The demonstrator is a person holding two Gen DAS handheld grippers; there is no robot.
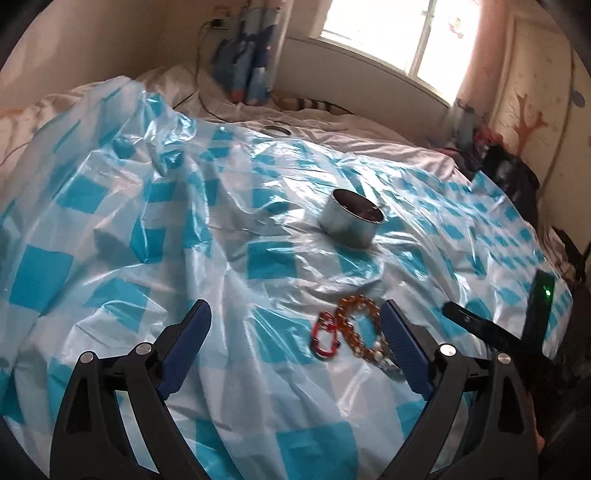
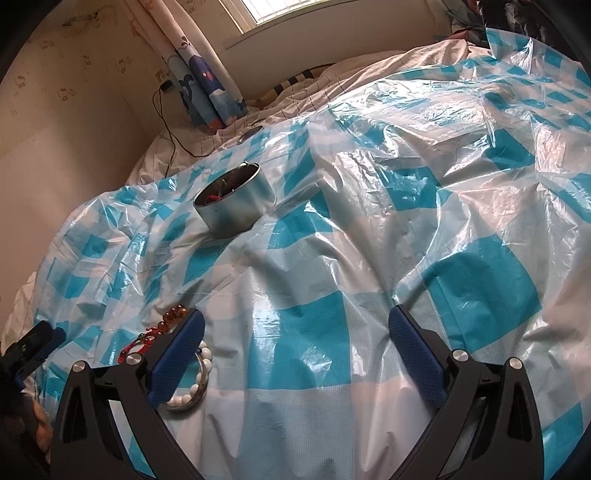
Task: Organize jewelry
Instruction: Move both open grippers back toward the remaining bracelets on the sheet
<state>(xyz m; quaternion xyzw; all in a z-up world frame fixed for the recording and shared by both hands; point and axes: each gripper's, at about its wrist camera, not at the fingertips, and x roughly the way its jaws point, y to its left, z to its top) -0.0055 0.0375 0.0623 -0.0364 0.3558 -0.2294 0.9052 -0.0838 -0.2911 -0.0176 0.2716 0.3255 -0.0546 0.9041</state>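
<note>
While several bracelets are lying loose at lower centre of the left view, an amber bead bracelet (image 1: 357,325) and a red cord bracelet (image 1: 325,334), both the left tongs (image 1: 295,332) and right tongs (image 2: 295,332) are being held wide apart, gripping nothing. A pickup is judged pending, with carriage to the round metal tin (image 1: 351,221) at centre. Everything is being carried by a crinkled blue-and-white checked plastic sheet (image 1: 147,240) on a bed, with a bright window (image 1: 399,33) at the top.

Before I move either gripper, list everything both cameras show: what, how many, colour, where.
Tin: one, silver, round, open, on the sheet, some jewelry already inside.
Amber bracelet: one, orange-brown beads, near the left gripper's right finger.
Red bracelet: one, red cord, touching the amber one.
White bracelet: one, white beads, by the right gripper's left finger.
Sheet: one, blue-and-white checked plastic, over the bed.
Curtain: one, blue print, by the window.
Left gripper: black, blue pads, open, empty.
Right gripper: same, open, empty.
</note>
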